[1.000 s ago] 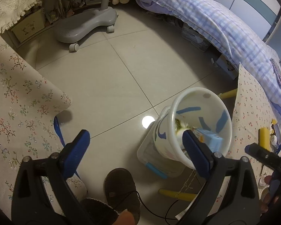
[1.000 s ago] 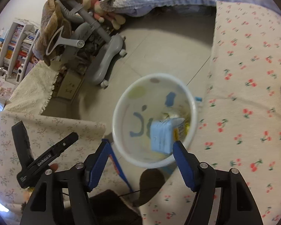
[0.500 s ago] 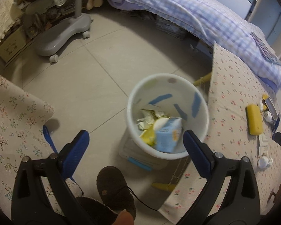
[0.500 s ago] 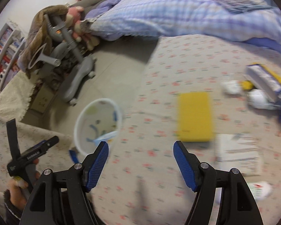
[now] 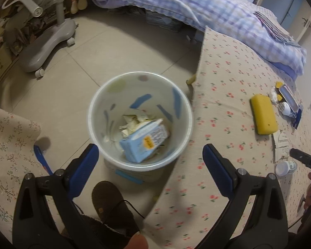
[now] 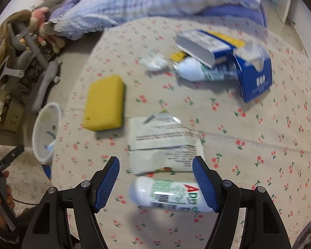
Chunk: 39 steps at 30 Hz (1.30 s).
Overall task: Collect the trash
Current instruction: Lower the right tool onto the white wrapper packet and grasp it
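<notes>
A white trash bin (image 5: 181,112) stands on the floor beside the cherry-print table (image 5: 217,124); a light blue carton (image 5: 144,140) and crumpled paper (image 5: 132,121) lie inside. My left gripper (image 5: 150,166) is open and empty above the bin's near rim. My right gripper (image 6: 155,181) is open and empty over the table, with a white bottle lying on its side (image 6: 168,193) between its fingers and a flat white wrapper (image 6: 163,143) just beyond. A second white bottle (image 6: 199,70), a crumpled tissue (image 6: 154,62) and an open blue box (image 6: 253,76) lie farther back.
A yellow sponge (image 6: 104,103) lies on the table left of the wrapper. The bin also shows in the right wrist view (image 6: 38,128) off the table's left edge. A grey chair base (image 5: 49,43), a bed with a checked blanket (image 5: 197,6) and a brown slipper (image 5: 112,205) surround the bin.
My right gripper swung from over the bin to over the table, down near the bottle and wrapper. My left gripper shifted until it looks straight down into the bin.
</notes>
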Motion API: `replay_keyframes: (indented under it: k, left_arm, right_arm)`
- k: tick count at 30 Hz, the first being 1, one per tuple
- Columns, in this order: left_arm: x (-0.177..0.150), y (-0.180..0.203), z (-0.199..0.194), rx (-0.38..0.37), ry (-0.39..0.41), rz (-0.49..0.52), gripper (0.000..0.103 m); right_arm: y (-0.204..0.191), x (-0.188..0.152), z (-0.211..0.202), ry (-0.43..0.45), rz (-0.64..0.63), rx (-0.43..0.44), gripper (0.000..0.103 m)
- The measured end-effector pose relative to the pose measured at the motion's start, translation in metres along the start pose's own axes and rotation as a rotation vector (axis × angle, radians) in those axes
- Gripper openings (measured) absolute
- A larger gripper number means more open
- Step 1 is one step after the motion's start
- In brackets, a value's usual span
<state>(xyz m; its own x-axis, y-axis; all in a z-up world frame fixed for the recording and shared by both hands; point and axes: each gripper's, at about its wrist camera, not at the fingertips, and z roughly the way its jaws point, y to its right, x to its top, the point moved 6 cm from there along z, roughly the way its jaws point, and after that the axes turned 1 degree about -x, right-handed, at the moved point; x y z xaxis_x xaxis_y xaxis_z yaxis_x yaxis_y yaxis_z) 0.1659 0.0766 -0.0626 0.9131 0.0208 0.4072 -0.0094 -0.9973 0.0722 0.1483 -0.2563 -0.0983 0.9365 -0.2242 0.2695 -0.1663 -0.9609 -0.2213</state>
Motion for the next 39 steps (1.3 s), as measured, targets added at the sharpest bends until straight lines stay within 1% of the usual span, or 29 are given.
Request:
replay_keyframes:
  k: [4,6,7,10,12,16,19,22,24,26,29,32,36,39]
  left_arm:
    - [-0.002,0.02,0.002,-0.012,-0.007,0.025,0.1]
    - [-0.002,0.028,0.003,-0.019,-0.011,0.03,0.1]
    - [-0.003,0.032,0.004,-0.021,-0.013,0.033,0.1]
    - [-0.003,0.041,0.006,-0.023,-0.018,0.041,0.1]
    - [-0.002,0.048,0.008,-0.028,-0.023,0.045,0.1]
    - [-0.003,0.06,0.011,-0.029,-0.029,0.06,0.1]
    - [-0.002,0.068,0.014,-0.028,-0.035,0.067,0.1]
    - [-0.002,0.079,0.016,-0.038,-0.041,0.075,0.1]
    - [-0.001,0.085,0.017,-0.042,-0.039,0.085,0.1]
    - [0.0,0.094,0.018,-0.049,-0.038,0.092,0.1]
    - [0.002,0.102,0.02,-0.058,-0.04,0.098,0.1]
    - [0.002,0.107,0.022,-0.063,-0.045,0.093,0.1]
    - [0.002,0.11,0.024,-0.06,-0.049,0.092,0.1]
    - [0.001,0.113,0.024,-0.062,-0.052,0.098,0.1]
  right_arm:
    - [0.001,0.002,0.013,-0.034,0.023,0.015,0.076]
    - [0.0,0.005,0.019,-0.046,0.028,0.016,0.09]
    - [-0.001,0.006,0.023,-0.051,0.028,0.015,0.092]
    - [0.001,0.008,0.034,-0.07,0.029,-0.025,0.096]
    - [0.004,0.01,0.04,-0.071,0.025,-0.059,0.101]
    - [0.005,0.013,0.046,-0.063,-0.002,-0.108,0.101]
    - [0.005,0.015,0.046,-0.064,-0.009,-0.109,0.101]
    - [0.009,0.016,0.041,-0.07,0.007,-0.068,0.101]
    - [0.014,0.014,0.036,-0.076,0.036,-0.023,0.101]
    - [0.019,0.014,0.028,-0.082,0.064,0.045,0.101]
    - [0.024,0.012,0.019,-0.077,0.076,0.088,0.101]
    - [0.034,0.015,0.019,-0.069,0.086,0.06,0.101]
    - [0.044,0.011,0.026,-0.089,0.108,0.031,0.101]
    - [0.048,0.012,0.027,-0.076,0.107,0.012,0.1]
